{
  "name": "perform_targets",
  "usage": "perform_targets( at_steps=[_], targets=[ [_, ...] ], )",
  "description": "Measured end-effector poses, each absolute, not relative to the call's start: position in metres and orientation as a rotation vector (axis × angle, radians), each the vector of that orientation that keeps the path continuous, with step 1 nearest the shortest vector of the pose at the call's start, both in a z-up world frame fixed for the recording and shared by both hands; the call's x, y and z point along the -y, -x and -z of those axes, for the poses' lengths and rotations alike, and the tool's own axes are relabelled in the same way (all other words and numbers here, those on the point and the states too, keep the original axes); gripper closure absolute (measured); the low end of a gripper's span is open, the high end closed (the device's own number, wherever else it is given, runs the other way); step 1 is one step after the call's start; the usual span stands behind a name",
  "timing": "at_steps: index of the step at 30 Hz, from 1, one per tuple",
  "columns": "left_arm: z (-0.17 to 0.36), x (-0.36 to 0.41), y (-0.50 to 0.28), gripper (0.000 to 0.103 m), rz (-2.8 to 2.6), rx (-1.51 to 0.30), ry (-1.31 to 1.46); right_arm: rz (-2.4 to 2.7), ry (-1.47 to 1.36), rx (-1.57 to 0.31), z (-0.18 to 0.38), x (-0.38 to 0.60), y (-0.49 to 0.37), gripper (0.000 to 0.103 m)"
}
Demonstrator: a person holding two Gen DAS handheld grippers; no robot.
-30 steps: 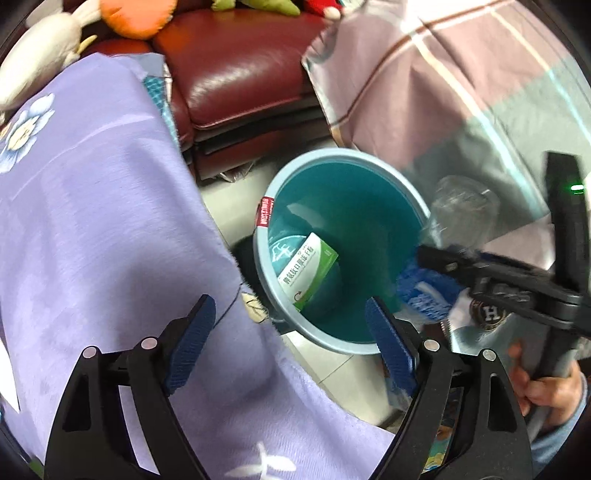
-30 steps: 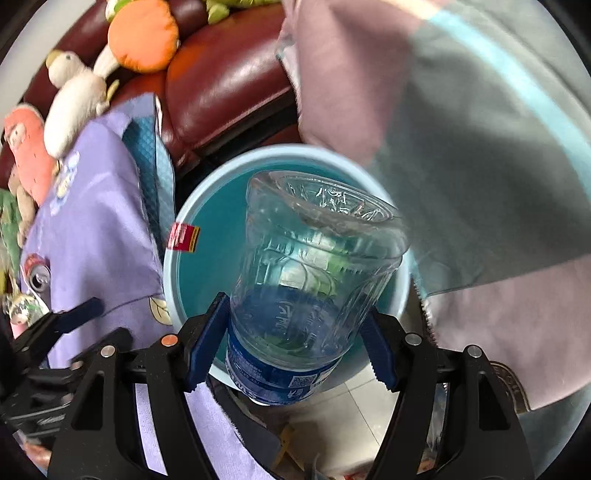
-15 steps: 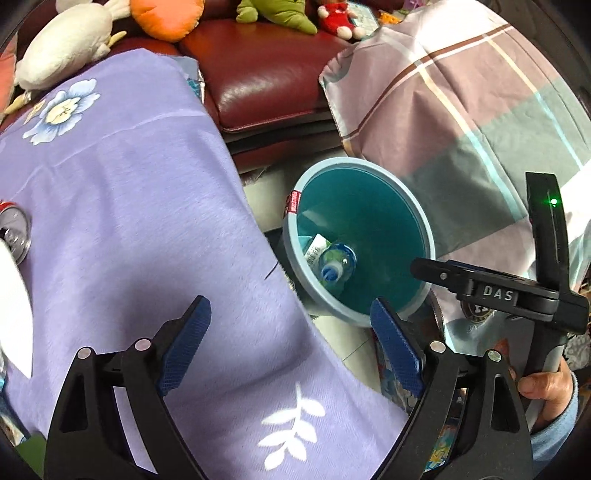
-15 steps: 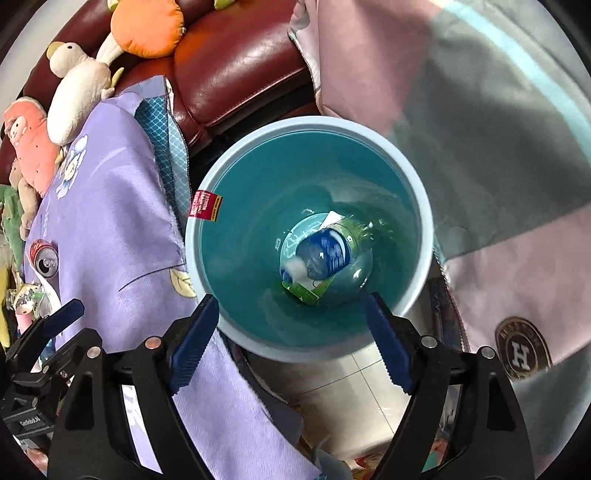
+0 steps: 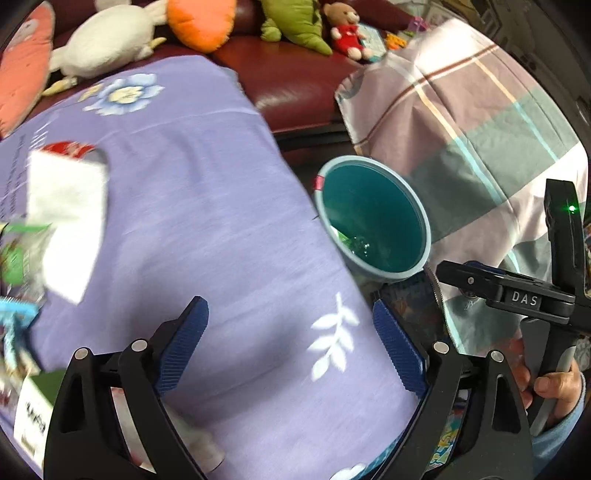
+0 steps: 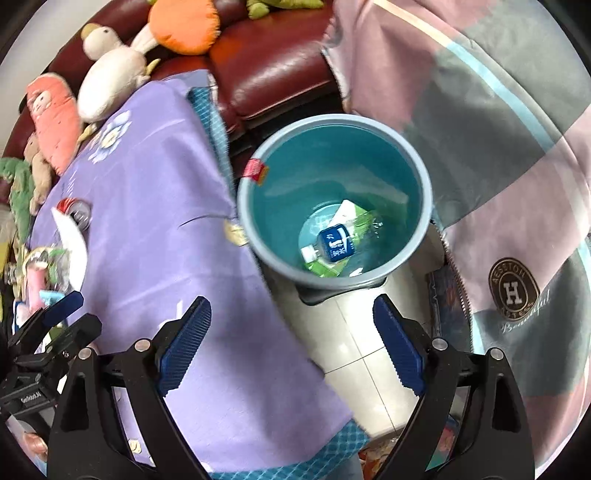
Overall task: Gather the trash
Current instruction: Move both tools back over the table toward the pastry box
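Purple cloth [image 6: 147,221] with white flowers covers the big table on the left, and it is the biggest thing we see. On the right hangs a soft blanket [image 6: 498,147] in pink and grey squares, with a round brown badge on it. Far behind both sits a dark red sofa [image 6: 273,70] with stuffed toys on it, like a white duck [image 6: 107,70] and an orange carrot toy [image 6: 184,26]. Between the table and the blanket stands our blue bin [image 6: 421,236] on the pale floor tiles. Down in the bin lie a plastic bottle [image 6: 334,245] with a blue label and a green and white box [image 6: 354,216] under it. Our right gripper [image 6: 291,343] hangs near us, above the floor and the table edge, and its blue jaws have just been opening; they stand wide apart with nothing between them. Our left gripper [image 5: 291,343] hangs over the purple cloth, and its jaws have just been opening too; they are wide apart and hold nothing. More trash waits on the far left of the table: a red can [image 6: 75,212], a white paper [image 5: 66,225] just beside it, and some small wrappers we cannot make out.
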State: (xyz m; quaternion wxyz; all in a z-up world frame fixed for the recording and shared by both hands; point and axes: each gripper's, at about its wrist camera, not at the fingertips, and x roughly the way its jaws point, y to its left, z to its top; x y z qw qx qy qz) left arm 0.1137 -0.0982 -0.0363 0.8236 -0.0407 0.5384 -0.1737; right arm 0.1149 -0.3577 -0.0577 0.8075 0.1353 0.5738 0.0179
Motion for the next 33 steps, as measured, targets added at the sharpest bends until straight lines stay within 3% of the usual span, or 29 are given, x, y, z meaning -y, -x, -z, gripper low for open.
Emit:
perform_targets(
  at_steps=[20, 33],
  targets=[
    [0.004, -0.070, -0.003, 0.011, 0.180, -1.025, 0.148, -0.286, -0.038, -1.211, 0.023, 0.195, -0.047, 0.018],
    [0.036, -0.173, 0.034, 0.011, 0.067, -1.030, 0.167, -0.523, 0.259, -1.214, 0.031, 0.039, 0.012, 0.018]
  ],
)
